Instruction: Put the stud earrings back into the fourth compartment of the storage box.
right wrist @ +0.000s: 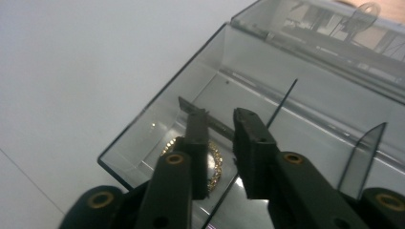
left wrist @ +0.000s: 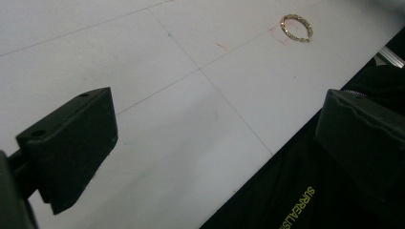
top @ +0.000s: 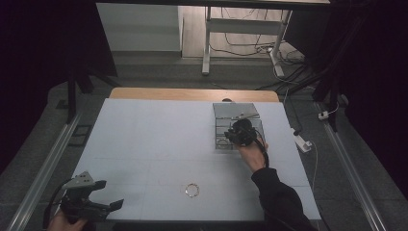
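A clear plastic box (top: 215, 126) with its lid (top: 235, 110) folded back stands at the right of the white table. My right gripper (top: 239, 133) hangs over it, pointing down into the near left compartment. In the right gripper view its jaws (right wrist: 220, 119) stand a little apart with nothing between them. A gold bracelet (right wrist: 216, 165) lies on the box floor (right wrist: 157, 107) just under the left jaw. A second gold bracelet (top: 192, 190) (left wrist: 296, 27) lies on the table near the front edge. My left gripper (top: 109, 194) (left wrist: 215, 133) rests open at the front left corner, well apart from it.
Thin clear dividers (right wrist: 282, 102) split the box into compartments. The white table top (top: 154, 139) has a wooden strip along its far edge. Metal rails run along both sides of the table. Cables and a desk frame lie on the floor beyond.
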`<state>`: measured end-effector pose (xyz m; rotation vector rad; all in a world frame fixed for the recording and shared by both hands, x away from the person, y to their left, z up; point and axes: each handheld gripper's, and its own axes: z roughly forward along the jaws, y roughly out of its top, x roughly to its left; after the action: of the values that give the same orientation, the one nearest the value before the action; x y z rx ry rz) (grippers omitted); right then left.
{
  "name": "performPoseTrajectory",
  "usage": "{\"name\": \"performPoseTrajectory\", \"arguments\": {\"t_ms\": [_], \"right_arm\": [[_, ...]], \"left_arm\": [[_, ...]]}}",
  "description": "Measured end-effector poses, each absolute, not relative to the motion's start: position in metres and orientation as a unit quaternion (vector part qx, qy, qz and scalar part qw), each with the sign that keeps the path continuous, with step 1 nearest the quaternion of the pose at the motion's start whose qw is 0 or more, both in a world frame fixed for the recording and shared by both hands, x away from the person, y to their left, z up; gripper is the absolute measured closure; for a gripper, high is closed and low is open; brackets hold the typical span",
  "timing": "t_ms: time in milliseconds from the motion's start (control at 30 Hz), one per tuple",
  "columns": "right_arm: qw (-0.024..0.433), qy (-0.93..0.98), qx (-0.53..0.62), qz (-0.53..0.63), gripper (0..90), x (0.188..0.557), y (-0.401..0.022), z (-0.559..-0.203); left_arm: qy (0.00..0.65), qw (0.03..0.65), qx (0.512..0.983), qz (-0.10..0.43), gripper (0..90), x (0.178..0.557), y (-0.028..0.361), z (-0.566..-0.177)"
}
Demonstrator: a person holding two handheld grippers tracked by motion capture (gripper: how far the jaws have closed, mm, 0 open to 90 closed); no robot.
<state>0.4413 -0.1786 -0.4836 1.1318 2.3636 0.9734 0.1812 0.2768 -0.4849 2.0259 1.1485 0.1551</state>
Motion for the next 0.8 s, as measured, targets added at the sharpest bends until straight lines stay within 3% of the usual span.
{"name": "performPoseTrajectory", "arguments": {"t_ms": [33, 167, 267, 800], "right_arm": [[0.17, 0.826, 0.406, 0.353, 64.2, 0.439, -0.181, -0.479], [0.157, 0.821, 0.408, 0.367, 56.2, 0.435, -0.184, -0.473], [0.133, 0.821, 0.408, 0.378, 43.9, 0.43, -0.185, -0.472], [0.111, 0.83, 0.382, 0.39, 3.4, 0.398, -0.172, -0.467]], "left_arm": [[0.453, 0.393, 0.798, 0.061, 0.6, 0.181, 0.277, -0.485], [0.452, 0.393, 0.798, 0.061, 0.6, 0.181, 0.277, -0.485], [0.453, 0.393, 0.798, 0.06, 0.7, 0.181, 0.276, -0.485], [0.453, 0.395, 0.797, 0.061, 0.7, 0.181, 0.277, -0.485]]}}
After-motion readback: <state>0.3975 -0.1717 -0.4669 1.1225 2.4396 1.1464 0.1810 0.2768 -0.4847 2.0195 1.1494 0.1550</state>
